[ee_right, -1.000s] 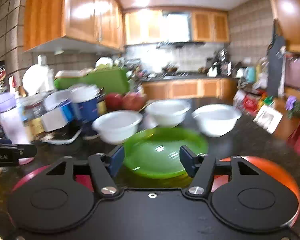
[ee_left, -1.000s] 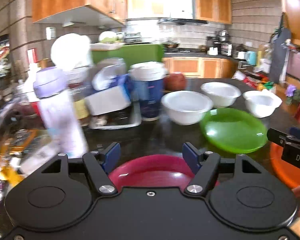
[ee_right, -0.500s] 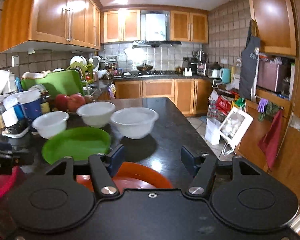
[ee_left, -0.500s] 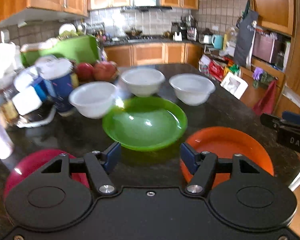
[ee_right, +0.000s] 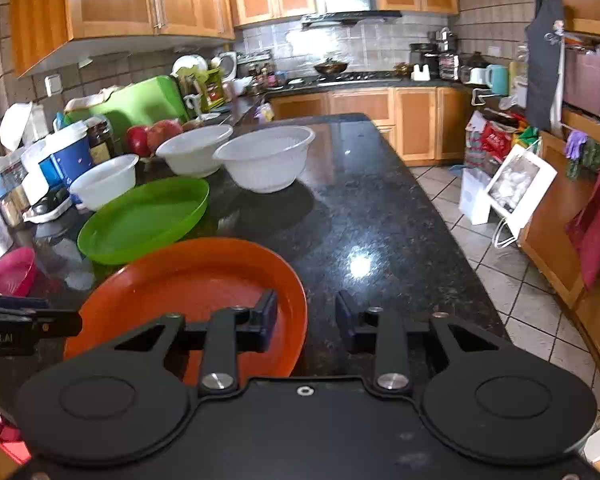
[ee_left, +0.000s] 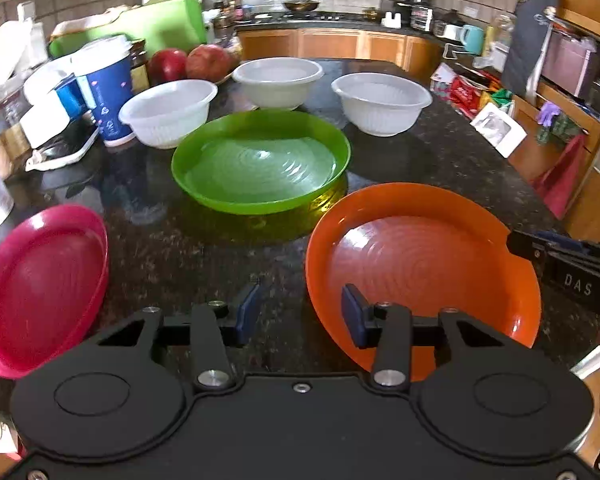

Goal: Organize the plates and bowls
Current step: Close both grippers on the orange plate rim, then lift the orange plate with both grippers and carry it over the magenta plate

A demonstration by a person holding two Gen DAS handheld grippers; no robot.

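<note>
An orange plate (ee_left: 420,264) (ee_right: 188,292) lies on the dark granite counter (ee_right: 372,216), nearest me. My left gripper (ee_left: 300,314) straddles its left rim, one finger over the plate and one outside. Its jaws are closing and the pads are clear of the rim. My right gripper (ee_right: 306,322) straddles the right rim the same way, jaws closing, pads apart from it. Behind are a green plate (ee_left: 260,160) (ee_right: 144,216) and three white bowls (ee_left: 168,112) (ee_left: 278,80) (ee_left: 380,102). A pink plate (ee_left: 40,288) sits at the left.
Clutter lines the counter's left side: a blue cup (ee_left: 108,80), red apples (ee_left: 184,64), a green board (ee_left: 156,24) and bottles. In the right wrist view the counter's right edge drops to a tiled floor (ee_right: 532,280). Bare counter (ee_right: 360,168) stretches behind the orange plate.
Both grippers swung right, away from the pink and green plates, and sank to the orange plate. Both pairs of jaws have narrowed around its opposite rims.
</note>
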